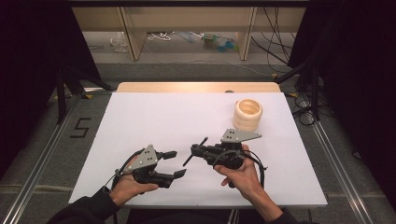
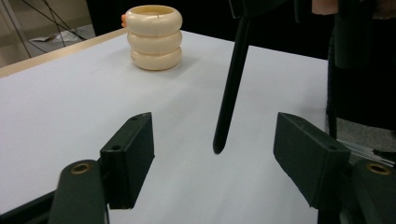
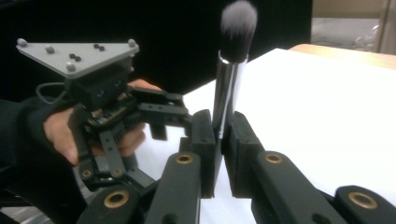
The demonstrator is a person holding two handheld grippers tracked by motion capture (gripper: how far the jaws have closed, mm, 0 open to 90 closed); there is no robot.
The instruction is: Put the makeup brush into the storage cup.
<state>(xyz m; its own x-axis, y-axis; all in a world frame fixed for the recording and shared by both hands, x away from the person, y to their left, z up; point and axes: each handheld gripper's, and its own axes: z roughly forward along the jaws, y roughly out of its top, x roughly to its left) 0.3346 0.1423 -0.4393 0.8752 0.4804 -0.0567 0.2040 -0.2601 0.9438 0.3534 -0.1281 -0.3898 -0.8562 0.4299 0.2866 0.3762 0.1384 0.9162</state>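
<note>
Your right claw [image 1: 195, 150] is clamped on a makeup brush [image 1: 196, 149], its pads pressed on the silver ferrule just below the bristles. In the right gripper view the brush [image 3: 229, 93] stands between the two black jaws with its dark, fluffy tip at the top. In the high view the brush is tilted, its thin black handle slanting down and left toward the table [image 1: 154, 116], clear of the surface.

Your left claw [image 1: 176, 164] stands wide with nothing between its pads. Its own view shows the brush handle [image 2: 231, 88] hanging down ahead of the gap, its rounded end above the white tabletop [image 2: 70, 116] and touching neither jaw. Seen from the right gripper view, your left claw [image 3: 161, 116] sits just beside the right one (your left hand wraps its body from behind).

A cream stack of three rings [image 1: 247, 114] stands upright on the table toward its far right, well apart from both claws; in the left gripper view the same stack [image 2: 154, 39] stands near the far edge. Your two hands sit near the table's near edge, close together, claws pointing toward each other
</note>
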